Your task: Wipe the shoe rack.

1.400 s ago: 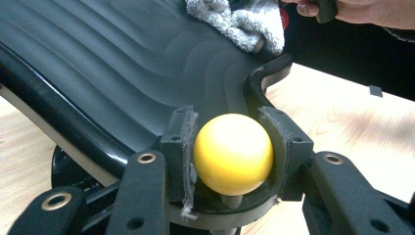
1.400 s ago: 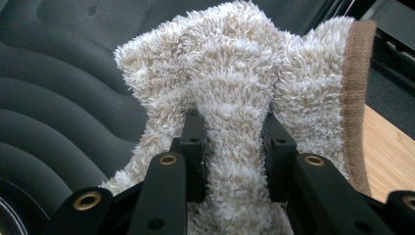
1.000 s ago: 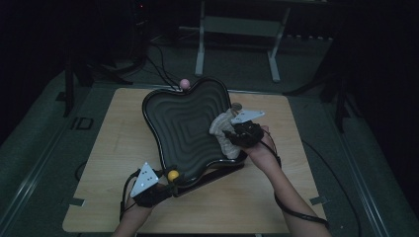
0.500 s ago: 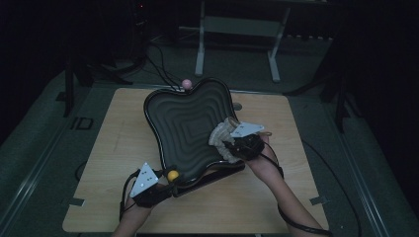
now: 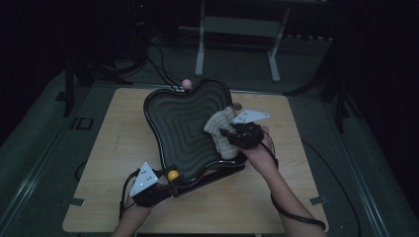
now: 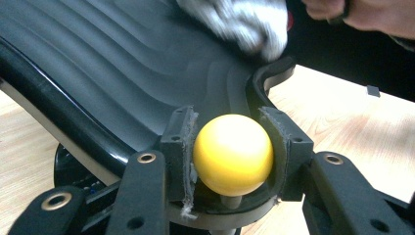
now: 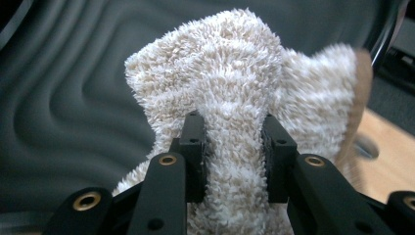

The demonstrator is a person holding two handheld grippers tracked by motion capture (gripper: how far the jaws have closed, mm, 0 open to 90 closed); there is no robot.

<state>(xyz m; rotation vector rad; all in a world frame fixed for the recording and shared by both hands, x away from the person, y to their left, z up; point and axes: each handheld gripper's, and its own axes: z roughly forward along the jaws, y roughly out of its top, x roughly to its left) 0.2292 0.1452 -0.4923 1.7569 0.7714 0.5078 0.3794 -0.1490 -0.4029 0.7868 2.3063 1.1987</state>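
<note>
Black ridged wavy-edged tray sits mid wooden table, beige fluffy cloth on its right side, yellow ball knob at near edge.

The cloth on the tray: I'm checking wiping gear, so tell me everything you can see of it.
The cloth is a fluffy, cream-and-beige terry piece, bunched into folds. The right gripper pinches a fold between its jaws. It lies against the ridged inner surface of the tilted black tray, at that tray's right edge, as the high view shows.
</note>
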